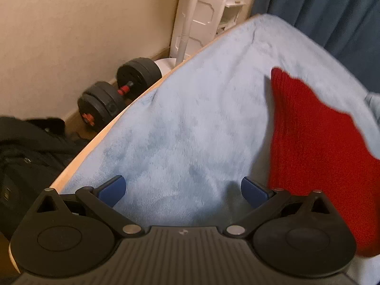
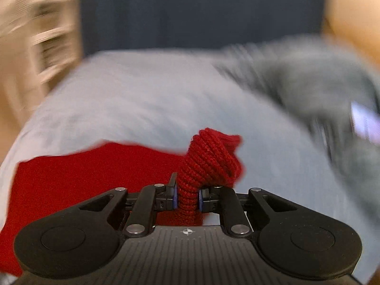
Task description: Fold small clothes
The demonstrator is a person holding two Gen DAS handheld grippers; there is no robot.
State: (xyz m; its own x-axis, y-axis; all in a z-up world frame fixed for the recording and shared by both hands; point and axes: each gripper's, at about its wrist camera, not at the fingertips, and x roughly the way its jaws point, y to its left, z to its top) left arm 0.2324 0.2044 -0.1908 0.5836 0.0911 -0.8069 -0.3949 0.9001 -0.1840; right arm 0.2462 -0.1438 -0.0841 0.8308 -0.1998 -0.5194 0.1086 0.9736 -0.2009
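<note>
A red knitted garment (image 2: 78,178) lies on a pale blue fleece blanket (image 2: 147,99). My right gripper (image 2: 187,199) is shut on a bunched ribbed end of the red garment (image 2: 211,159), which sticks up between the blue pads. In the left wrist view the red garment (image 1: 318,156) fills the right side, partly lifted. My left gripper (image 1: 182,191) hangs open over the bare blanket (image 1: 190,118), just left of the red cloth, with nothing between its fingers.
A grey garment (image 2: 308,80) lies on the blanket at the right. The table's wooden edge (image 1: 114,121) runs diagonally; beyond it on the floor are a black dumbbell (image 1: 118,92), a dark bag (image 1: 28,147) and a white stand (image 1: 190,23). Dark blue curtain (image 1: 320,7) behind.
</note>
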